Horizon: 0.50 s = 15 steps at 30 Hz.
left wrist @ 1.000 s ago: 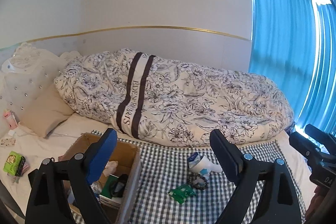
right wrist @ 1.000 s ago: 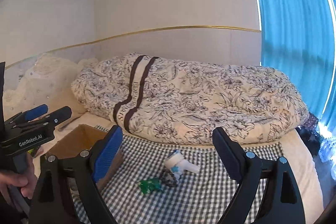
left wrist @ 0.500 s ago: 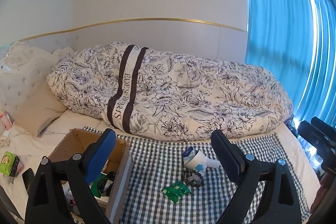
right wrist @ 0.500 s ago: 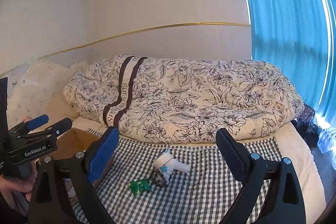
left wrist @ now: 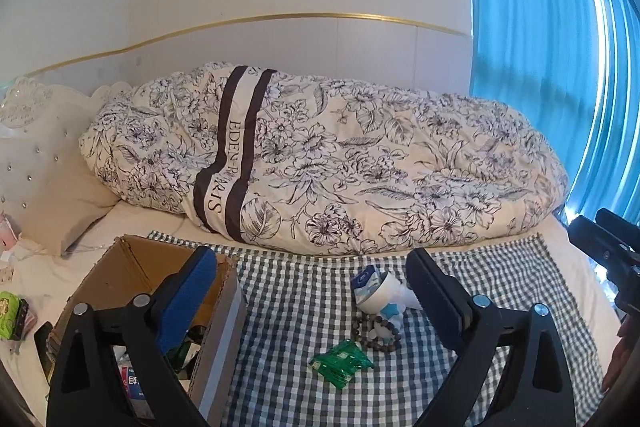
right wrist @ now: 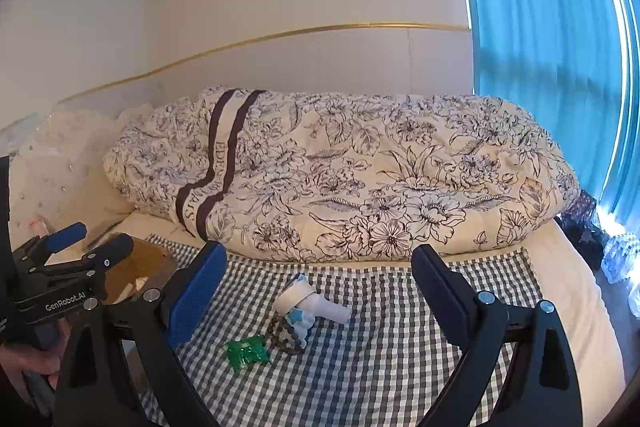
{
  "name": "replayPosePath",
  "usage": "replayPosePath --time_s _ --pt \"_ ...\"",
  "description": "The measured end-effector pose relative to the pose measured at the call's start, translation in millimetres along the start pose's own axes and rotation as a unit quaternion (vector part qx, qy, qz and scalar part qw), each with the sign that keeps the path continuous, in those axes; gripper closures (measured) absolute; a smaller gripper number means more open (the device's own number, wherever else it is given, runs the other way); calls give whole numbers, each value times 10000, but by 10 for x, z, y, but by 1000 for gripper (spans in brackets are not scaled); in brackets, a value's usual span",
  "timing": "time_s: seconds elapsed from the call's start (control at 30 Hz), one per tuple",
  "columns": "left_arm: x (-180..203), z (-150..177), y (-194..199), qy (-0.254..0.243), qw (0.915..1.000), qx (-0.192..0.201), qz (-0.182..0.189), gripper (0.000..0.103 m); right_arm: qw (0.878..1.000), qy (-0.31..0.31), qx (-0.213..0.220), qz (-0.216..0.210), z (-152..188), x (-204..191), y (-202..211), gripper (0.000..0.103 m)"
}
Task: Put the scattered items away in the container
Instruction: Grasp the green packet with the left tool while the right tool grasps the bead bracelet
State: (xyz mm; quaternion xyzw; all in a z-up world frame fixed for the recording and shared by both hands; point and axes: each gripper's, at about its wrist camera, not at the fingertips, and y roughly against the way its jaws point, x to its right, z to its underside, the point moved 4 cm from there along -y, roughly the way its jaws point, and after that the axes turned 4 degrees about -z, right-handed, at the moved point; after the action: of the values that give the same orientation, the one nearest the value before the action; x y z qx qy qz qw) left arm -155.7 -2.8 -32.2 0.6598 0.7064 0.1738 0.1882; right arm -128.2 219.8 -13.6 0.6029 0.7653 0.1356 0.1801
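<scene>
Bed (left wrist: 132, 223) with a checked cloth (left wrist: 296, 291) spread over its near half; a rolled flowered quilt (left wrist: 340, 163) lies along the wall side, blue curtain (left wrist: 532, 27) at the right.

Container: an open cardboard box (left wrist: 132, 267) stands at the left edge of the checked cloth. It already holds several items, too cluttered and shadowed to identify.

Scattered items, all on the checked cloth to the right of the box and well apart from it:
- a green packet (left wrist: 341, 360), lying flat, nearest the camera;
- a bead bracelet (left wrist: 378, 333), just beyond the packet, touching the white item;
- a white tube-like item with a blue star (left wrist: 380, 293), lying on its side; its exact nature cannot be told.

Left gripper (left wrist: 312, 279): fingers spread wide and still opening, nothing between them; it hangs above the box edge and the cloth.

Right gripper (right wrist: 320, 275): fingers wide apart, empty, above the cloth with the three items in the gap beyond them. In this view the left gripper appears at the left edge, held in a hand (right wrist: 28, 367).

A green pack (left wrist: 10, 309) lies on the sheet left of the box, outside the cloth.
</scene>
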Motion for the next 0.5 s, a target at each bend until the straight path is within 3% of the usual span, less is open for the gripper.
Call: replayPosePath --time_s 0.17,0.5 --pt "61 140 -256 -128 9998 -174 -23 0 9998 105 -179 69 104 73 -228 9" --pt "214 622 -823 -293 9970 -654 295 0 9974 283 -658 20 449 206 -793 9"
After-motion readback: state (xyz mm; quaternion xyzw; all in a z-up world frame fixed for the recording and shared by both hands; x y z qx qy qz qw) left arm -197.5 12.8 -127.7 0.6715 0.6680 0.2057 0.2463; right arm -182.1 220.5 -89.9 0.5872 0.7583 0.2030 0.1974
